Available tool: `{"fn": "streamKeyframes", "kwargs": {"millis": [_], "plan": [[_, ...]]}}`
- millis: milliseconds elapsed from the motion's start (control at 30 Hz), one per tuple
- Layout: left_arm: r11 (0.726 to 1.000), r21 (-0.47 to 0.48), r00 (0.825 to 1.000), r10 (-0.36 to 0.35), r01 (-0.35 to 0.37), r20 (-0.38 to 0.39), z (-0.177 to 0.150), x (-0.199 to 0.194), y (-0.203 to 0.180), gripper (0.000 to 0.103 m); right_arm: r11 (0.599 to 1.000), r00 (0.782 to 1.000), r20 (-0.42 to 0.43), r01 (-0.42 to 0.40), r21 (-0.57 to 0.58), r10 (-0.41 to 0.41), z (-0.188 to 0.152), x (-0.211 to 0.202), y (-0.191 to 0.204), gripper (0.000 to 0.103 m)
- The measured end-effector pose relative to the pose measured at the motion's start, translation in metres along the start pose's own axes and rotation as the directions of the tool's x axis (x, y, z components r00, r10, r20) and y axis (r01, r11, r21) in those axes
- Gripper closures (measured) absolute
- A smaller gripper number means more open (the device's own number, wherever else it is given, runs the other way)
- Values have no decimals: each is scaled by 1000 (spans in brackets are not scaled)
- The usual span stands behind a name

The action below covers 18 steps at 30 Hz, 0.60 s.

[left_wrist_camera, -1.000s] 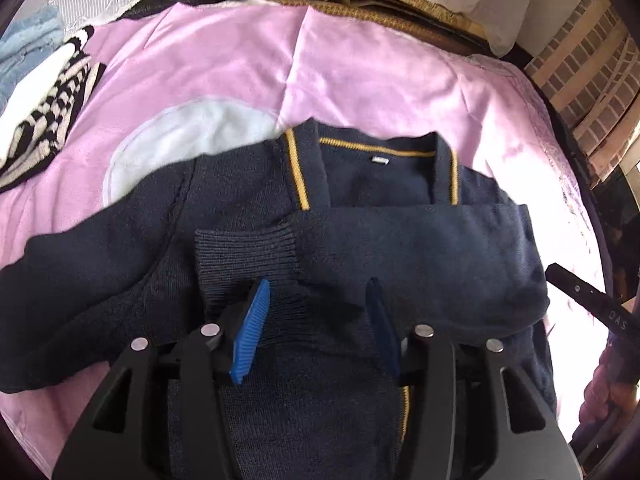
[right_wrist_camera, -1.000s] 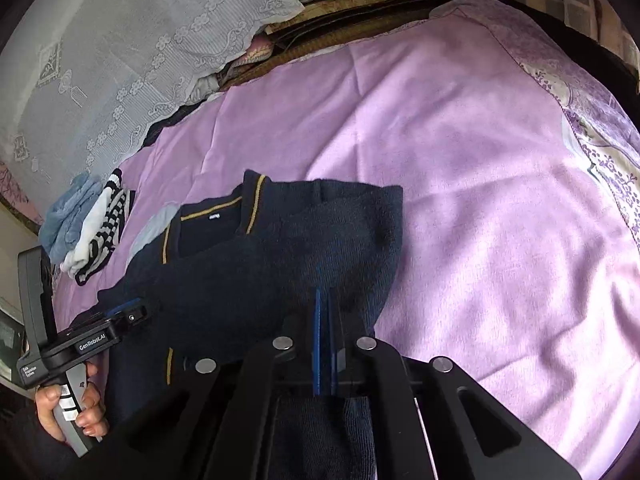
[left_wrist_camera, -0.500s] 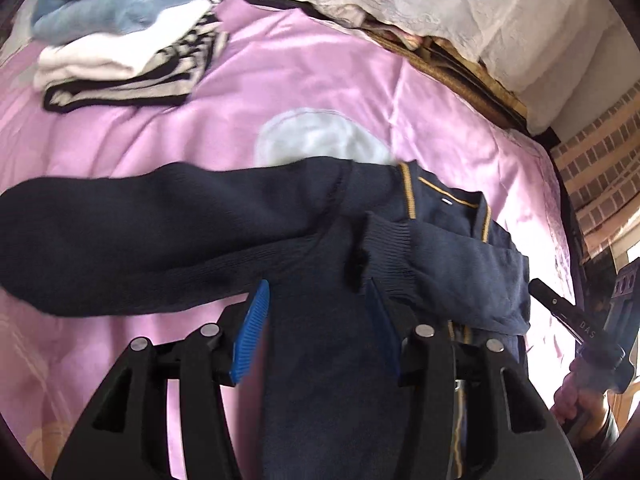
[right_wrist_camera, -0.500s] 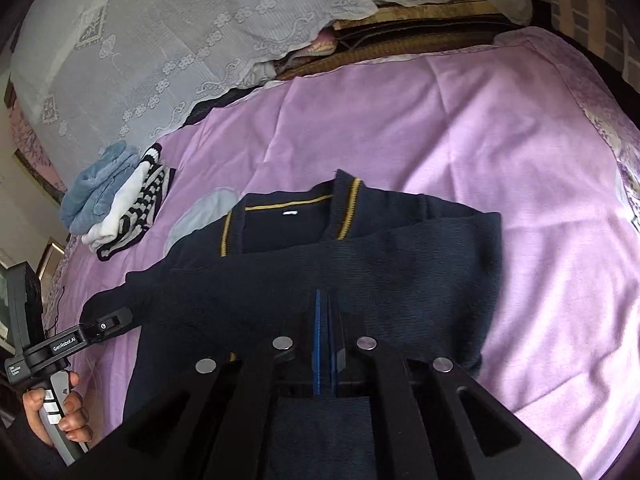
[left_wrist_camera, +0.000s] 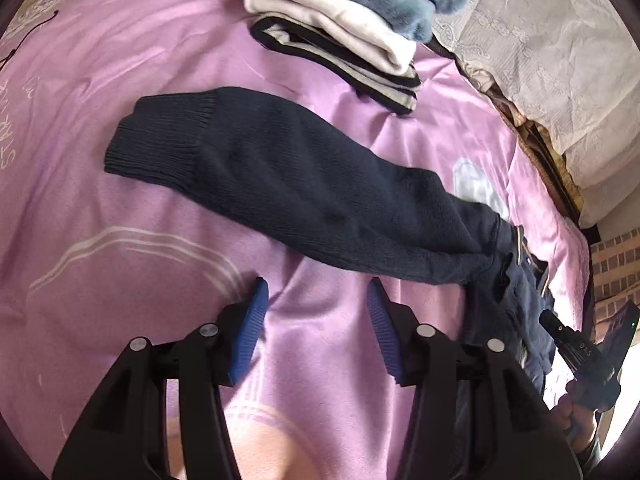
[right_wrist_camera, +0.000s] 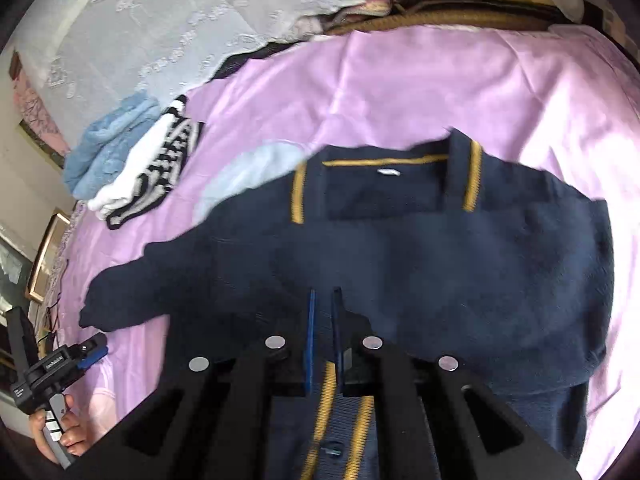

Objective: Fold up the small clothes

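A navy knitted cardigan with yellow trim lies flat on the pink bedsheet. Its right sleeve is folded across the chest. Its left sleeve lies stretched out sideways, cuff at the far end. My left gripper is open and empty, over bare sheet just short of that sleeve; it also shows in the right wrist view. My right gripper hovers over the cardigan's front with its jaws a narrow gap apart and nothing between them.
A stack of folded clothes, blue, white and striped, sits on the sheet beyond the sleeve, also in the right wrist view. White lace bedding runs along the head of the bed. A brick wall is at the right.
My left gripper swung left off the cardigan's body to the outstretched left sleeve, staying open. My right gripper's jaws parted slightly and it drew closer over the cardigan front.
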<state>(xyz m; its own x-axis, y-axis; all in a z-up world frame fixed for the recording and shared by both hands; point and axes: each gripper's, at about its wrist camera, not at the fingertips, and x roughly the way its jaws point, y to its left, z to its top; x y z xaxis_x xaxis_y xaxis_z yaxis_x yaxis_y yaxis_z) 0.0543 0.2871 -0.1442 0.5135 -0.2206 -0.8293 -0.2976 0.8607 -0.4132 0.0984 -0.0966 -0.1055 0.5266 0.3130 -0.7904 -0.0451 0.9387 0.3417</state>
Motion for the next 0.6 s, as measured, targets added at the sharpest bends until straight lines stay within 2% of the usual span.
{"fn": "streamKeyframes", "kwargs": {"millis": [67, 133, 167, 267, 400, 500, 600], "plan": [[999, -42, 1000, -22, 23, 18, 8, -9, 15, 53, 996, 998, 17, -65, -65, 67, 8, -1, 36, 88], [997, -74, 999, -21, 24, 40, 17, -19, 30, 50, 981, 992, 16, -118, -156, 122, 11, 3, 79, 65], [995, -93, 999, -26, 30, 48, 21, -24, 38, 47, 968, 988, 7, -149, -202, 153, 11, 6, 101, 63], [985, -162, 998, -48, 55, 45, 30, -28, 62, 43, 920, 969, -60, -248, -303, 241, 12, 23, 163, 63], [972, -223, 996, -65, 76, 59, 32, -21, 79, 43, 851, 914, -196, -402, -337, 354, 20, 50, 235, 63], [965, -245, 993, -78, 99, 93, 39, -16, 86, 44, 799, 893, -269, -444, -405, 360, 19, 74, 285, 63], [955, -265, 988, -102, 130, 117, 45, -9, 90, 44, 765, 891, -322, -444, -466, 321, 18, 101, 318, 64]]}}
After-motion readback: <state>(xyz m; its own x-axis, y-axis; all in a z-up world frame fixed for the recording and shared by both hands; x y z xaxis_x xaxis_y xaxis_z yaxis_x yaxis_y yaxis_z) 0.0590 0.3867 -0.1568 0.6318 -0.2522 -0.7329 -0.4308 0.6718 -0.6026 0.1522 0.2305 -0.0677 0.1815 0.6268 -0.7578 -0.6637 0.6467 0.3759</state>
